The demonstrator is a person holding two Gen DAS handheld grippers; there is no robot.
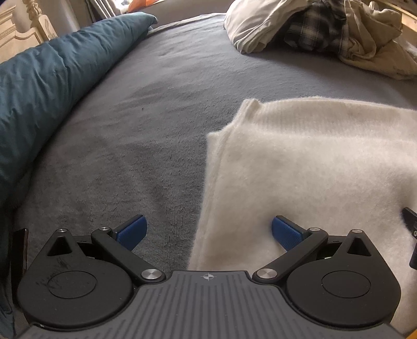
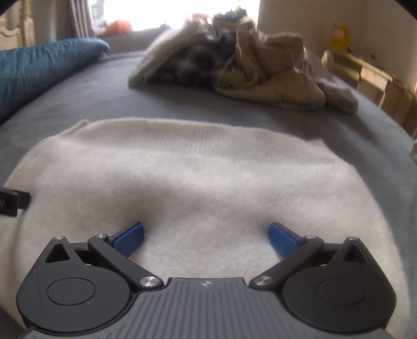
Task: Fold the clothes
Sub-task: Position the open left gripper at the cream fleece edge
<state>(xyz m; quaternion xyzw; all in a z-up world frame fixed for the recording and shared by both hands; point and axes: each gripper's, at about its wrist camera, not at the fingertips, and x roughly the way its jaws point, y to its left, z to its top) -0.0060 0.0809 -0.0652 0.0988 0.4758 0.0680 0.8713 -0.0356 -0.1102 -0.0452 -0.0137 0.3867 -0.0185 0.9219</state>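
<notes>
Resting folded on the grey bed cover (image 1: 135,125), the white sweater (image 2: 208,169) lies under both tools, with the unsorted laundry pile (image 2: 234,67) well beyond. The left gripper (image 1: 208,232) straddles its left edge, jaws spread and empty; the right gripper (image 2: 206,238) hangs wide above its middle, grasping nothing. Closing here could pinch only the top fluffy layer, dragging the fold apart.

Daylight floods in from a blown-out white window (image 2: 172,13) at the far end, glaring in the right wrist view. That view is soft and blurred, especially the heap of beige and checked clothes (image 2: 234,60). The left wrist view is sharper. Fisheye bending curves both pictures' edges, with dark corners.
</notes>
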